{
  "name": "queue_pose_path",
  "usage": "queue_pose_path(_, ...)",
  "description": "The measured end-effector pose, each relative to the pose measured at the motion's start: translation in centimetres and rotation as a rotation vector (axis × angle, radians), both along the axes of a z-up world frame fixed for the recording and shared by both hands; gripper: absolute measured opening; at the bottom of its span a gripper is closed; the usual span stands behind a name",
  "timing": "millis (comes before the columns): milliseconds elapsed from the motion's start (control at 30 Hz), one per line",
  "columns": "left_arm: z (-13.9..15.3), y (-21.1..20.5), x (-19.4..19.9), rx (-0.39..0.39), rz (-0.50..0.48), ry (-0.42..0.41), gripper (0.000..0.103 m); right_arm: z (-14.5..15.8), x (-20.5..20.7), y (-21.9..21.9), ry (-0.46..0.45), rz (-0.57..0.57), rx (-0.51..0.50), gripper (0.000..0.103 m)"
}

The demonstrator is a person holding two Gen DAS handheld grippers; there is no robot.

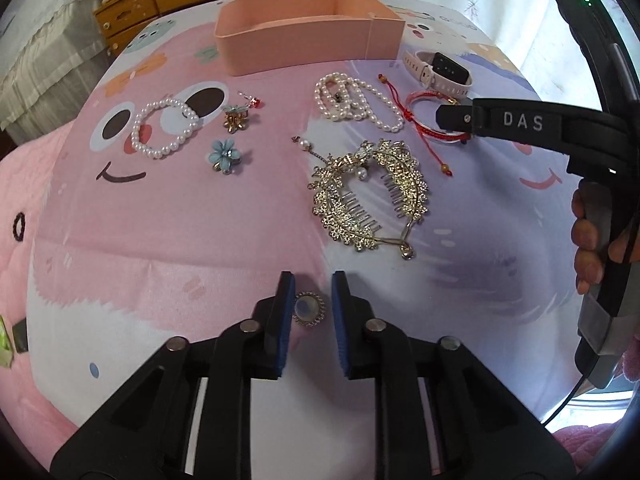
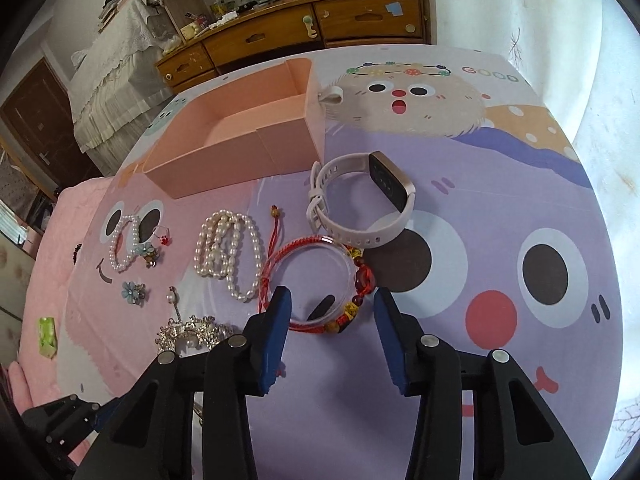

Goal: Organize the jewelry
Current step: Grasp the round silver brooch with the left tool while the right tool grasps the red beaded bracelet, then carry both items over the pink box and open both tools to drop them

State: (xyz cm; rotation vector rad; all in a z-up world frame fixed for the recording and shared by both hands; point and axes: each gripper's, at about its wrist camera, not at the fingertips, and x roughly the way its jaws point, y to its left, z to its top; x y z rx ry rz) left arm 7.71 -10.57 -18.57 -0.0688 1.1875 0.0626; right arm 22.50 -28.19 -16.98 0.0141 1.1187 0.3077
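My left gripper [image 1: 313,284] is open, its blue pads either side of a small oval gold brooch [image 1: 308,307] on the cartoon cloth. Ahead lie a gold crystal hair comb [image 1: 370,192], a long pearl necklace [image 1: 356,100], a pearl bracelet [image 1: 164,128], two flower clips [image 1: 225,155] and a red earring [image 1: 252,101]. My right gripper [image 2: 331,300] is open and empty, hovering over a red braided bead bracelet on a clear ring [image 2: 320,280]. A white smartwatch [image 2: 360,200] lies beyond it. The empty pink box [image 2: 240,136] stands at the back.
The cloth [image 2: 500,208] covers a table; its far edge runs behind the pink box [image 1: 308,28]. A wooden dresser [image 2: 304,28] and a lace-covered bed [image 2: 120,52] stand beyond. A green wrapper [image 2: 47,336] lies at the left.
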Motion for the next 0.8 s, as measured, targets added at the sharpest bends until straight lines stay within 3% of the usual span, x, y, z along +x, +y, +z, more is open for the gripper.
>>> queue_pose_path(67,0.1,0.2,-0.1,-0.005,0.005,0.01,0.011,-0.1,0.1,-0.2,-0.002,-0.007,-0.006,0.018)
queue_pose_path(133,0.1,0.5,-0.2,-0.011,0.011,0.021,0.011,-0.4,0.8,-0.6,0.013,-0.005,0.015,0.012)
queue_pose_path(400,0.5,1.4,-0.5,-0.024,0.042,0.045,0.008,-0.2,0.3,-1.1,0.039,0.029,0.056,0.01)
queue_pose_path(467,1.1,1.6,-0.8,-0.017,0.05,0.033,0.0,0.4,-0.8,-1.2,0.037,0.034,0.073,0.01)
queue_pose_path(800,3.5,2.6,-3.7,-0.055,0.031,0.016,0.0,4.6,-5.3,-1.0,-0.031,0.136,0.11,0.01)
